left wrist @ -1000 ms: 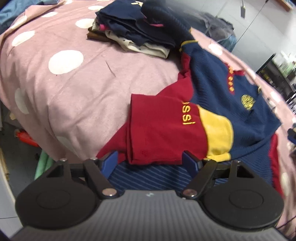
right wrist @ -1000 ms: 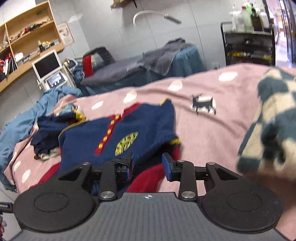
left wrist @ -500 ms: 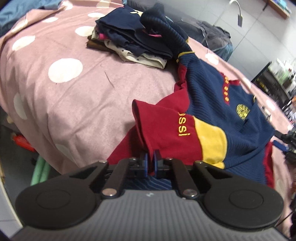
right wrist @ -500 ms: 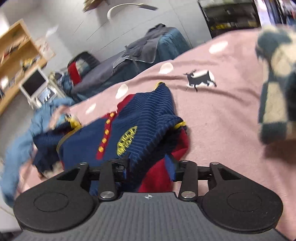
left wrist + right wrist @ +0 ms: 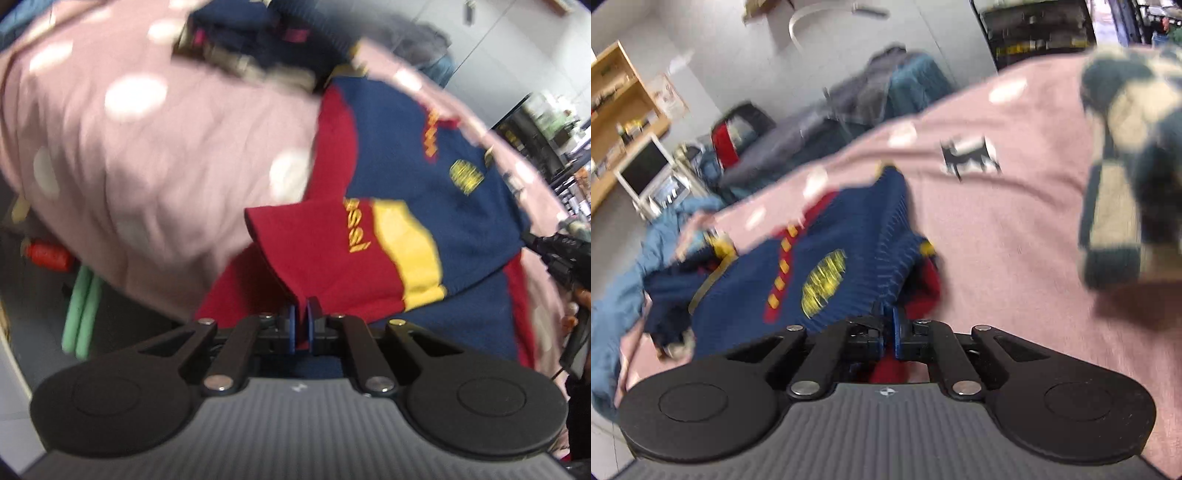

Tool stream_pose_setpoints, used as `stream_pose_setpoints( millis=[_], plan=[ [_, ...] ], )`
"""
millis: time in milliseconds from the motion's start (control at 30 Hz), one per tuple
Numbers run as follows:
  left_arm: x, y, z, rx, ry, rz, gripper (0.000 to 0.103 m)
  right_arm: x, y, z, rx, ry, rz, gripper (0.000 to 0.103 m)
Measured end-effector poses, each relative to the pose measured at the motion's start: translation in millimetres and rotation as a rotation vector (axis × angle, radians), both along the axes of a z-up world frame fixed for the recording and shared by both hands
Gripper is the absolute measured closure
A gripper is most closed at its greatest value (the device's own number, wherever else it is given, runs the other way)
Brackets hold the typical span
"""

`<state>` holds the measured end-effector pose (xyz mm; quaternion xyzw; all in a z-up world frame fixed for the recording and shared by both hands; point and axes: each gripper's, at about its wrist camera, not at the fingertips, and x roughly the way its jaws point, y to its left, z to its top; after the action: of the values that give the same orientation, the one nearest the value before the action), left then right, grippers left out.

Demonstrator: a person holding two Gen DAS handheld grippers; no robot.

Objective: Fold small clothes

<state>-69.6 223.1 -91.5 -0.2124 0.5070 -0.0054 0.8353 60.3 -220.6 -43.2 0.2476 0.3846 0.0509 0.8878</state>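
A small navy, red and yellow jersey (image 5: 399, 206) lies on the pink dotted bedspread (image 5: 155, 155). My left gripper (image 5: 300, 325) is shut on the jersey's red hem fold and lifts it. The right gripper shows at the left wrist view's right edge (image 5: 561, 254). In the right wrist view my right gripper (image 5: 888, 330) is shut on the navy edge of the jersey (image 5: 827, 266), with red fabric below the jaws. Both views are motion-blurred.
A pile of dark folded clothes (image 5: 258, 40) sits at the far side of the bed. A checked navy and cream garment (image 5: 1126, 177) lies at the right. The bed edge drops to the floor at left (image 5: 55, 295). Shelves and a monitor (image 5: 646, 170) stand beyond.
Both grippers have closed on the jersey, left first, then right. Both lift and move with the fabric, blurring the views.
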Motion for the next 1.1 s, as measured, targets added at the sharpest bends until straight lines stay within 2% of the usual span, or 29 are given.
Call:
stream_pose_setpoints(
  millis=[33,67,100,133,167,200,267,333,467,500,533,600,667,833,933,1033,1100],
  plan=[
    [0.4,-0.7,-5.2,0.004,0.013,0.007,0.095,-1.3,-0.9,-2.5,-0.005,-0.005,0.0,0.081],
    [0.4,-1.6,-7.8,0.016,0.023,0.007,0.092,-2.9,-0.1,-1.5,-0.033,-0.015,0.004,0.076],
    [0.1,-2.4,-7.7,0.032,0.029,0.006,0.08,-5.2,3.1,2.9,-0.082,-0.031,0.009,0.064],
    [-0.8,-2.5,-5.7,0.051,0.032,0.009,0.073,-9.0,7.9,9.9,-0.155,-0.054,0.013,0.057],
    [-1.9,-2.6,-2.2,0.082,0.033,0.016,0.053,-13.0,13.6,16.7,-0.231,-0.084,0.02,0.054],
    [-1.4,-1.6,2.6,0.133,0.031,0.029,0.037,-16.4,18.4,24.0,-0.299,-0.114,0.034,0.05],
    [-0.3,-0.7,15.5,0.239,-0.002,0.052,0.03,-22.3,25.2,38.1,-0.342,-0.176,0.079,0.049],
    [3.2,-1.9,29.9,0.271,-0.063,0.05,0.027,-25.9,36.9,48.3,-0.34,-0.217,0.161,0.05],
    [12.6,-18.7,51.3,0.277,-0.138,-0.009,0.02,-21.0,63.5,53.5,-0.329,-0.214,0.274,0.049],
    [15.3,-25.1,53.2,0.286,-0.162,-0.021,0.012,-19.5,68.8,51.7,-0.321,-0.21,0.301,0.047],
    [18.0,-31.5,52.2,0.285,-0.18,-0.032,0.01,-18.7,73.1,49.4,-0.32,-0.205,0.32,0.044],
    [26.3,-43.4,48.3,0.259,-0.185,-0.056,0.009,-16.4,84.5,40.2,-0.348,-0.172,0.35,0.038],
    [31.9,-55.6,41.4,0.233,-0.199,-0.088,0.009,-16.8,89.4,30.8,-0.377,-0.136,0.368,0.037],
    [40.6,-81.5,8.3,0.278,-0.119,-0.142,0.011,-13.6,91.0,6.8,-0.428,-0.049,0.384,0.033],
    [41.2,-82.4,-7.0,0.27,-0.088,-0.14,0.011,-17.1,93.3,4.2,-0.44,-0.061,0.395,0.029],
    [39.0,-76.7,-9.3,0.26,-0.09,-0.14,0.009,-16.9,99.5,5.0,-0.471,-0.059,0.424,0.018],
    [38.9,-75.5,-4.2,0.258,-0.086,-0.141,0.009,-17.5,100.4,9.7,-0.474,-0.061,0.426,0.017]
  ],
)
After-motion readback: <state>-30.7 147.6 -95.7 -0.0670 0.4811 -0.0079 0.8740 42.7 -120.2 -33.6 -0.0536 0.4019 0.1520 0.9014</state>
